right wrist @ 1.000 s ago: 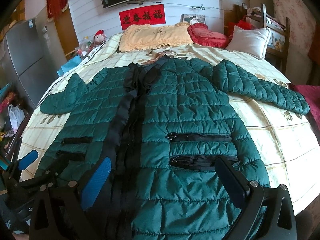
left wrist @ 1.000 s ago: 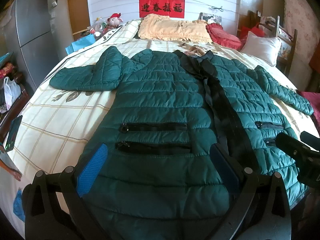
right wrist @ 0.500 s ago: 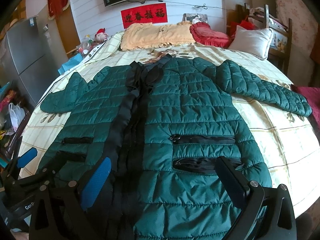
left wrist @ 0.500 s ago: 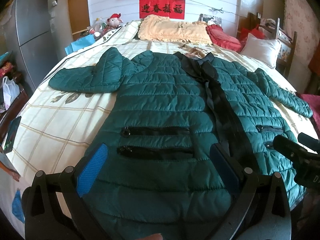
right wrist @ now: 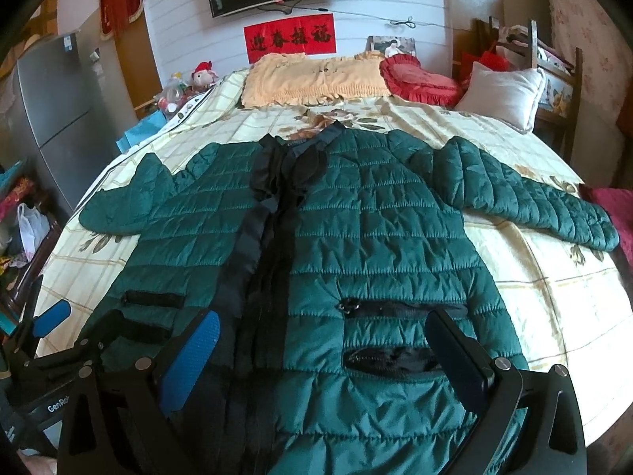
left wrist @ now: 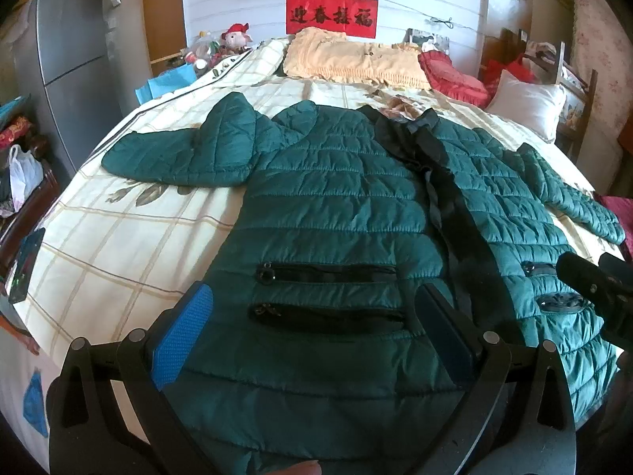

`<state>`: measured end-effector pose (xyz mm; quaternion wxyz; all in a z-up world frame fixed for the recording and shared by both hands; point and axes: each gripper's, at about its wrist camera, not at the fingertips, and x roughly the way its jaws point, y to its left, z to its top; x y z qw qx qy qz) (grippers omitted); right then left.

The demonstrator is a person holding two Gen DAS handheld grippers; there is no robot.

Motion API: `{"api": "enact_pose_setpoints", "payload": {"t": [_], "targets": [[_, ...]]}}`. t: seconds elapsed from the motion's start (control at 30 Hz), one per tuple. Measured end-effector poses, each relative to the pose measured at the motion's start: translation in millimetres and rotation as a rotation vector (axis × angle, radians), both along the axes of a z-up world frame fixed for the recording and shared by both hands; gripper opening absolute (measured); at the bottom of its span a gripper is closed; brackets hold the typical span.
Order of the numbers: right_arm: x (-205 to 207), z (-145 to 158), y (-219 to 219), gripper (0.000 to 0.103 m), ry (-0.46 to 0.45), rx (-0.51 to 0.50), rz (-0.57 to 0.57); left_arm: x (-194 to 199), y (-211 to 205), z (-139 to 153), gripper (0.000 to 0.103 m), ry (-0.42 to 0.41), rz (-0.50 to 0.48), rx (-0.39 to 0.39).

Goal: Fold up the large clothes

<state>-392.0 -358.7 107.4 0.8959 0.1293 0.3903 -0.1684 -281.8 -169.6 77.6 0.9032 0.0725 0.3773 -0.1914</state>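
Observation:
A dark green quilted jacket (left wrist: 336,206) (right wrist: 379,237) lies flat, front up, on the bed, with a black zipper strip down its middle and both sleeves spread sideways. My left gripper (left wrist: 312,328) hovers open over the hem on the jacket's left half, just below its two black pocket zips (left wrist: 324,273). My right gripper (right wrist: 320,356) hangs open above the hem on the right half, with the lower pocket (right wrist: 391,358) between its fingers. Neither gripper holds any fabric. Each gripper shows at the edge of the other's view.
The bed (left wrist: 118,237) has a cream checked cover. A yellow pillow (left wrist: 356,59), a red cushion (left wrist: 451,75) and a white pillow (left wrist: 526,103) sit at the head. A grey fridge (left wrist: 75,63) stands left, a wooden chair (right wrist: 554,79) right.
Both grippers have drawn back a little and risen, so the jacket sits farther away and lower in each view. The jacket itself has not moved.

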Motion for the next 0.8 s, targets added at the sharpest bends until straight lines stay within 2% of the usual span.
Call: {"api": "enact_pose_setpoints", "payload": {"t": [0.8], "targets": [[35.5, 1.1, -14.0, 0.103, -0.009, -0.015, 0.002, 21.3, -10.1, 2.8, 0.102, -0.021, -0.002, 0.018]]}}
